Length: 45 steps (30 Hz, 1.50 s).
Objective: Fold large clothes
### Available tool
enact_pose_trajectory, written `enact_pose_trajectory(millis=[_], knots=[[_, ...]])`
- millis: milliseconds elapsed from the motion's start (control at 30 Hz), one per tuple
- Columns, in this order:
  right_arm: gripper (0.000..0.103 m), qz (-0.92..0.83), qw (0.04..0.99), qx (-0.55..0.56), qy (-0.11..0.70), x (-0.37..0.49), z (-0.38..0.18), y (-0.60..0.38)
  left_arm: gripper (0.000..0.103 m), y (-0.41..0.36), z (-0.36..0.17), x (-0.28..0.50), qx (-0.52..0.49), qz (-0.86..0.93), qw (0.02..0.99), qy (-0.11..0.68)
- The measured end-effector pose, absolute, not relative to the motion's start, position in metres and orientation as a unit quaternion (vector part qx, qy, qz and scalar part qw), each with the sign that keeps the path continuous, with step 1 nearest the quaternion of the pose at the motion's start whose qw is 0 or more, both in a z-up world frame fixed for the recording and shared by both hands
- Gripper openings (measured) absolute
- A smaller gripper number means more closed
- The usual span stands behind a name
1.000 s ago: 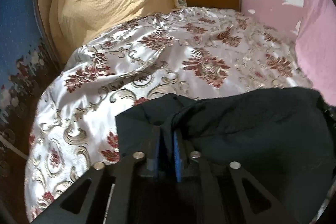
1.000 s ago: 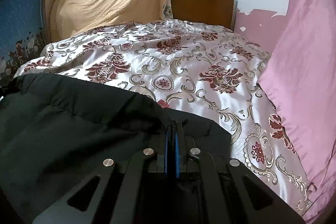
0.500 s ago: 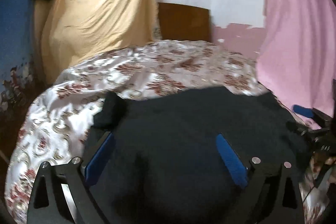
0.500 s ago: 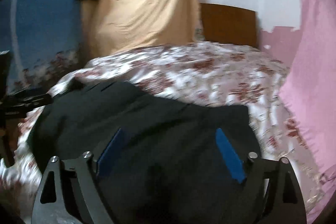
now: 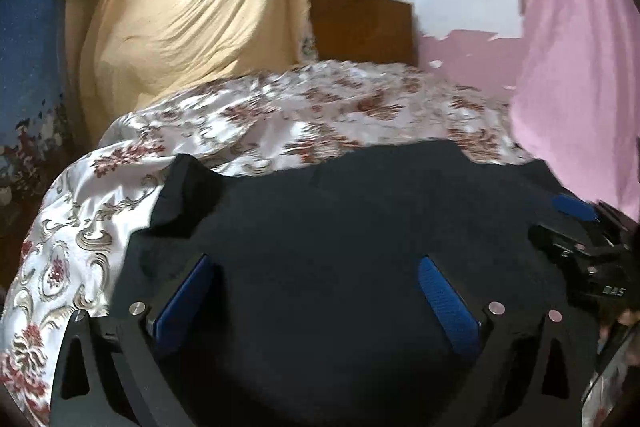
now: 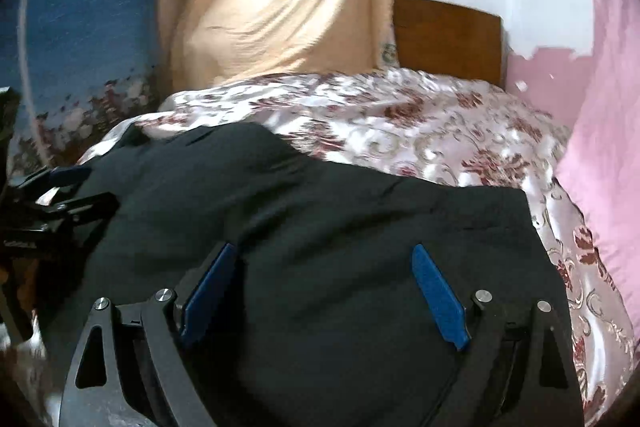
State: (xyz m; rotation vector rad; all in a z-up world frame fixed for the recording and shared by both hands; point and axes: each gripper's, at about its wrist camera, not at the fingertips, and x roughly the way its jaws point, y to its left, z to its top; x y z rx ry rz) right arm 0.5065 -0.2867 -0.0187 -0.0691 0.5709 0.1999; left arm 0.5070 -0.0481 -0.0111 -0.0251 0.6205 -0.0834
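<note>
A large black garment (image 5: 340, 227) lies spread on the near part of the bed; it also shows in the right wrist view (image 6: 320, 219). A small flap of it sticks up at its left corner (image 5: 186, 195). My left gripper (image 5: 316, 267) is open and empty, held above the garment. My right gripper (image 6: 324, 259) is open and empty, also above it. The right gripper shows at the right edge of the left wrist view (image 5: 580, 247). The left gripper shows at the left edge of the right wrist view (image 6: 52, 203).
The bed has a white satin cover with red floral print (image 5: 280, 119) (image 6: 440, 123). A wooden headboard (image 5: 360, 27) stands at the back. A yellow cloth (image 5: 200, 7) hangs behind, a pink cloth (image 6: 600, 87) on the right, a blue cloth (image 6: 80, 27) on the left.
Both grippers were shut on the garment's edges one second ago. They have let go, opened wide and pulled back and up. The garment now lies flat on the bed.
</note>
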Motion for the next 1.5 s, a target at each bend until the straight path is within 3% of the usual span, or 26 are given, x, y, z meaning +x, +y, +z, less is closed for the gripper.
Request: enact_pose_trajectory(millis=[267,733,1500], knots=[[0.087,0.082,0.944,-0.011,0.319,0.562,-0.038,-0.299,0.103,-0.025,-0.035,0.561,-0.026,0.006,0.939,0.344],[0.1,0.104,0.923,0.036,0.37,0.614,-0.075,-0.305,0.103,-0.014,-0.061,0.596,-0.085,-0.031,0.927,0.363],[0.102,0.116,0.92,0.067,0.369,0.624,-0.09,-0.311,0.103,-0.009,-0.072,0.604,-0.119,-0.045,0.925,0.359]])
